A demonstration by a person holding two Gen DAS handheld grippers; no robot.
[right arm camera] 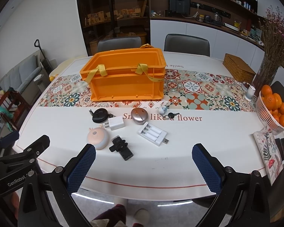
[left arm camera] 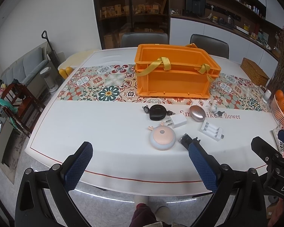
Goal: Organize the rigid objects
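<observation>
Nothing sorted yet, by the look of it. Left gripper (left arm camera: 140, 164) hangs over the near table edge, jaws spread wide, holding nothing. Left to right on the white table (right arm camera: 208, 147): black retractable cable reel (right arm camera: 100, 115), white plug adapter (right arm camera: 115, 123) just beside it, pink-and-grey round gadget (right arm camera: 98, 138) nearer the edge, black clip mount (right arm camera: 121, 147) beside that, bronze oval case (right arm camera: 139, 115), white battery charger (right arm camera: 153, 134), small ceramic figure (right arm camera: 163, 109), black key (right arm camera: 172, 115). All loose, in front of the orange crate (right arm camera: 123, 75) on the patterned runner (right arm camera: 198, 92); what shows of the crate's inside looks empty, floor not visible. Right gripper (right arm camera: 143, 165) also spread apart, empty, near edge, closest to clip mount. Judgement: task at start, every item left to put away, probably into the crate.
</observation>
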